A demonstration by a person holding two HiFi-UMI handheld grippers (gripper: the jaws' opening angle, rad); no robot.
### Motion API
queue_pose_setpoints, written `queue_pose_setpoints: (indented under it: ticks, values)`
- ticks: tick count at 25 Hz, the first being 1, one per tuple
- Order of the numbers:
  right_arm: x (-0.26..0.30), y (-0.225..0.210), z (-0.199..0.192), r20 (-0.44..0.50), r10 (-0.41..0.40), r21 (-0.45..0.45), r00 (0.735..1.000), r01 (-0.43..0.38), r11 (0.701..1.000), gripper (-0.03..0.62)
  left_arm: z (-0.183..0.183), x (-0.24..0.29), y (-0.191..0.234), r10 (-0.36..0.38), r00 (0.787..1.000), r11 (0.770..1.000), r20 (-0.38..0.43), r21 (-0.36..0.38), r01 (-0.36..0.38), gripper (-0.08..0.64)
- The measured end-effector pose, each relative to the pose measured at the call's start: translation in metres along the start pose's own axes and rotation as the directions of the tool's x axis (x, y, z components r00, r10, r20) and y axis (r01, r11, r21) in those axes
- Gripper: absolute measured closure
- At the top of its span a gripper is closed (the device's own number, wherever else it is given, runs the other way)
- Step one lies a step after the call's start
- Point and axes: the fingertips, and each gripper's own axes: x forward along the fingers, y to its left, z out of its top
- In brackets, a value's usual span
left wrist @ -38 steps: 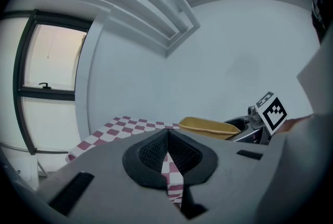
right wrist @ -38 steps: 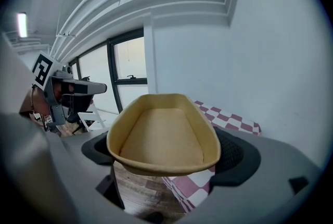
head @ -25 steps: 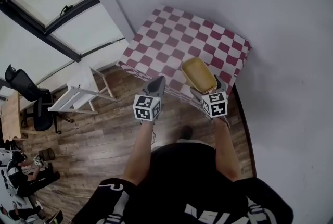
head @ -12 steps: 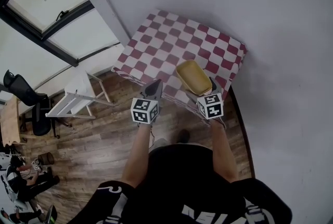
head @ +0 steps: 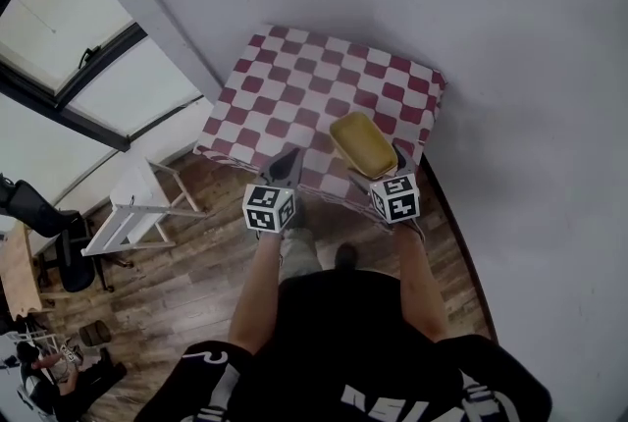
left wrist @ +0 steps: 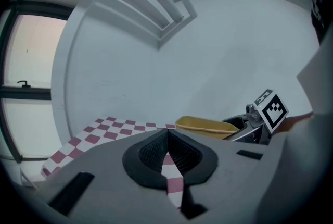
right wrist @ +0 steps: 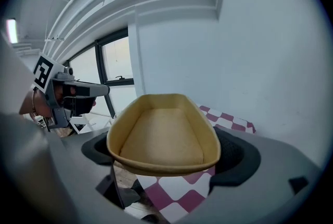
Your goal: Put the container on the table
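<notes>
In the head view, the shallow yellow container [head: 361, 141] hangs over the near right part of the table [head: 294, 81], which has a red-and-white checked cloth. My right gripper [head: 381, 167] is shut on the container's near end. The right gripper view shows the container [right wrist: 164, 137] clamped between the dark pads [right wrist: 237, 152], with cloth and wood floor below it. My left gripper [head: 287, 160] is at the table's near edge, to the left of the container, shut and holding nothing. From the left gripper view the container [left wrist: 205, 126] shows at the right, just above the cloth.
A white wall [head: 491, 67] runs behind and to the right of the table. Large windows [head: 69, 47] are on the left. A tipped white chair [head: 132, 204] lies on the wood floor [head: 186, 273], with a black office chair [head: 44, 214] further left.
The view has shifted as the person came nearer to the table. The container, still held by my right gripper, now sits a little further over the cloth. The left gripper kept pace alongside.
</notes>
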Motion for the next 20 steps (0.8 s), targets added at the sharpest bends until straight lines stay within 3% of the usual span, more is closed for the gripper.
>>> queue_pose_setpoints:
  ticks: [6,20]
  values:
    - [0.026,-0.019,0.029,0.007,-0.085,0.041,0.996,0.085,0.996,0.037,0.027,0.042,0.024,-0.099,0.995,0.994,0.002,0.036,0.099,0.534]
    - [0.102,-0.032,0.076,-0.025,-0.186,0.082,0.982,0.187,0.979,0.037,0.056,0.108,0.099,-0.215,0.976,0.976,-0.034,0.034,0.216,0.534]
